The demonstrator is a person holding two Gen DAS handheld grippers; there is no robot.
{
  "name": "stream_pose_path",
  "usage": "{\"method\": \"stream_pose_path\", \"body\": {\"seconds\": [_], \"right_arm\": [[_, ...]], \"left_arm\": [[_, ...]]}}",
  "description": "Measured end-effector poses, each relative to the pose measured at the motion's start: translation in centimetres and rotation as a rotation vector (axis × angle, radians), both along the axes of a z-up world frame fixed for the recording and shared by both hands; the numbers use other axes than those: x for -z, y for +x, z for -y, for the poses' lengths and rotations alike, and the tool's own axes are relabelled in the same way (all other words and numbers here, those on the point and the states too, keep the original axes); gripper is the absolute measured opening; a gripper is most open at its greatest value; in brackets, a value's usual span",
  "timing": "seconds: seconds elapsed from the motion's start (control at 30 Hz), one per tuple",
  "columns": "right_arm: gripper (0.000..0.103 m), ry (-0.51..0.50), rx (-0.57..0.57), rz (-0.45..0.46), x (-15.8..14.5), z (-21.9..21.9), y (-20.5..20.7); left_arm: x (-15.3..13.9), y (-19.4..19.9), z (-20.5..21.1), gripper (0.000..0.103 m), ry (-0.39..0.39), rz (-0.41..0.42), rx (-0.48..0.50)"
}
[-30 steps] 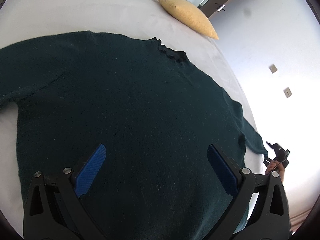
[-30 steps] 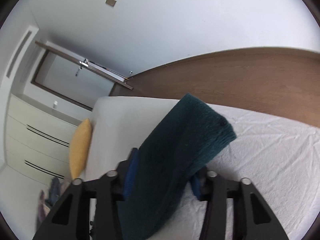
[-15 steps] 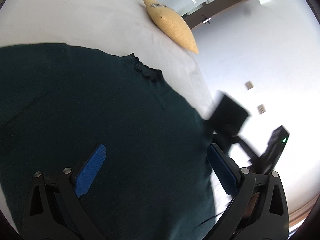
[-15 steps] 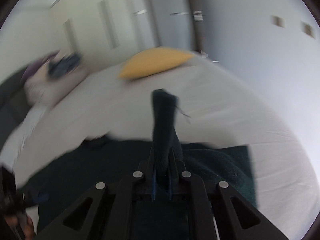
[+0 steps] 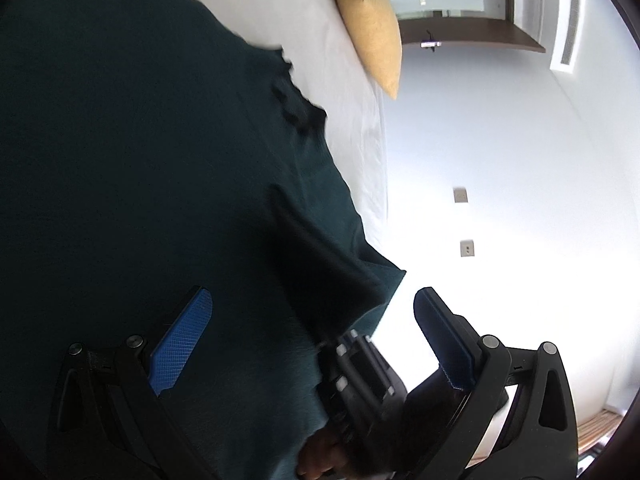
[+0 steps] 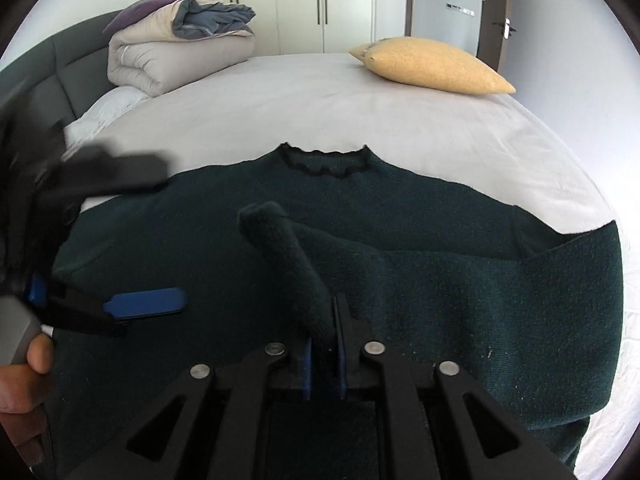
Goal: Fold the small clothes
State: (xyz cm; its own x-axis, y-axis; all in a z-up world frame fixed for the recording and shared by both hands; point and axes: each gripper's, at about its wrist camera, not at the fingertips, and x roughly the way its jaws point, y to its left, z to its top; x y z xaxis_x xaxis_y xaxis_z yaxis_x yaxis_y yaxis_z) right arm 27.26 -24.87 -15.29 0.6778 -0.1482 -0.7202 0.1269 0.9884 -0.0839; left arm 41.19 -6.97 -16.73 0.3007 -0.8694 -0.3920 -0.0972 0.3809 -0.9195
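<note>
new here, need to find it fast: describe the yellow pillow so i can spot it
On the bed, past the sweater's collar, the pillow lies near the far right corner. It is the only yellow thing; the folded duvet at far left is beige and grey.

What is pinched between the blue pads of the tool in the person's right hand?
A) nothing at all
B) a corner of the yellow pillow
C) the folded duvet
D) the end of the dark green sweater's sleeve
D: in the right wrist view the sleeve of the dark green sweater rises from between the pads of the right tool, its jaws easing open slightly.
</note>
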Motion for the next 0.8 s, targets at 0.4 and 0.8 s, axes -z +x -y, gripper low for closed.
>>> {"method": "stream_pose_path", "body": {"seconds": [0.4,0.8], "right_arm": [[0.051,0.346,0.076,0.065,-0.7,4.2,-5.8],[0.073,1.021,0.42,0.346,2.4,16.5,-13.1]], "left_arm": [[1.4,1.1,4.4,0.026,0.122,-0.039,0.09],[-2.4,-0.6,-2.1,0.007,0.271,0.134,-0.034]]}}
